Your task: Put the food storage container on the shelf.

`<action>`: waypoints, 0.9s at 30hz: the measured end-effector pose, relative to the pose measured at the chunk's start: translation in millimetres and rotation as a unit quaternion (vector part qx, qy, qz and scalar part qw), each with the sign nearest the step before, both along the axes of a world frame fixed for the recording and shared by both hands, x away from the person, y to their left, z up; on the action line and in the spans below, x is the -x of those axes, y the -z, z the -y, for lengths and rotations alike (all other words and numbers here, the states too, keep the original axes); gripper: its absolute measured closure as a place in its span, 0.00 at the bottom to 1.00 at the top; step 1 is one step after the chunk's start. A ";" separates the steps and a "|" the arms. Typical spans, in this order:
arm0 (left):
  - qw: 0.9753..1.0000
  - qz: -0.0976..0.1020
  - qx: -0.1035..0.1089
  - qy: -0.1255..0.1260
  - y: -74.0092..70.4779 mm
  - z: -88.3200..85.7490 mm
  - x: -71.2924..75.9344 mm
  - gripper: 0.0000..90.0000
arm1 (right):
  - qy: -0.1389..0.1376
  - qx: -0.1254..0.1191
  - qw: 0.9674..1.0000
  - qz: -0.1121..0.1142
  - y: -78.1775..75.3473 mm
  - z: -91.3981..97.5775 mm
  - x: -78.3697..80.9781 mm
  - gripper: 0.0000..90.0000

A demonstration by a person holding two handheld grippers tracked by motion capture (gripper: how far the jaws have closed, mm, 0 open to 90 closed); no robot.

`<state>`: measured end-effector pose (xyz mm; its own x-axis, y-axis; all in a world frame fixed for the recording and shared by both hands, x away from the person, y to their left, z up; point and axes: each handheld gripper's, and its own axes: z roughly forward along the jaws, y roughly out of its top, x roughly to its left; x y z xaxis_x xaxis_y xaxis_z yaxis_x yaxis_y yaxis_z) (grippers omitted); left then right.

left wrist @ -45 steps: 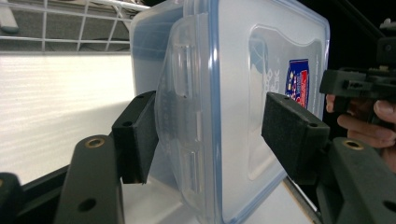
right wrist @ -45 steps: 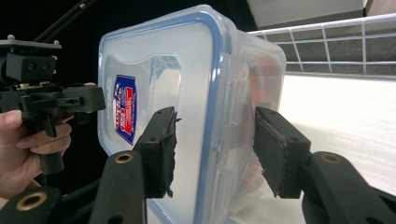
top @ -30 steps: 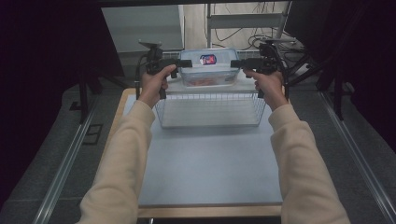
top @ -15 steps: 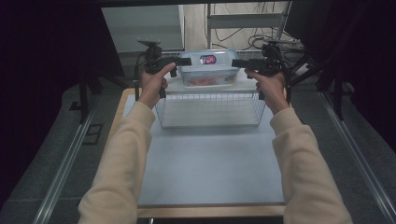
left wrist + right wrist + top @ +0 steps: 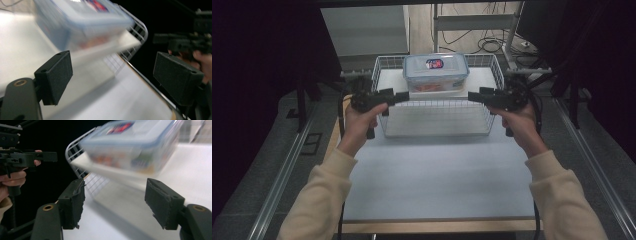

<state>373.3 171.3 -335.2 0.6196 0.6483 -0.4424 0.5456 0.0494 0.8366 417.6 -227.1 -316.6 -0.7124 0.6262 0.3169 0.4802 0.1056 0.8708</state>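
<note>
Both grippers have let go of the basket (image 5: 438, 107) and drawn back toward the person, so they now hover at its near corners. White wire makes up the basket, which sits at the table's (image 5: 432, 185) far end. Inside, toward its back, lies a clear box (image 5: 436, 73) with a blue-rimmed lid and a red-and-blue label; something orange, perhaps food, shows blurred through its wall. Left gripper (image 5: 404, 96) and right gripper (image 5: 471, 96) point level at each other across the front rim, each held in a fist with the forearm reaching forward. Their jaws have just been opening, then eased a touch on the left; both stand wide with nothing between them.
</note>
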 end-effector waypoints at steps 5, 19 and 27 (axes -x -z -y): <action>1.000 0.004 -0.010 0.010 29.8 1.5 37.9 0.18 | -0.022 0.008 1.000 0.004 27.2 10.6 34.2 0.32; 0.998 -0.028 -0.053 0.026 110.7 7.5 79.7 0.19 | -0.037 0.029 0.999 -0.025 120.0 32.8 83.9 0.29; 0.997 -0.033 -0.066 0.027 123.0 11.2 78.7 0.20 | -0.033 0.042 0.998 -0.016 126.7 34.9 86.6 0.27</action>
<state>294.6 160.1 -458.2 0.6278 0.6699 -0.3964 0.5990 -0.0906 0.7956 331.0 -262.0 -443.3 -0.7436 0.6034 0.2881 0.4966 0.2097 0.8423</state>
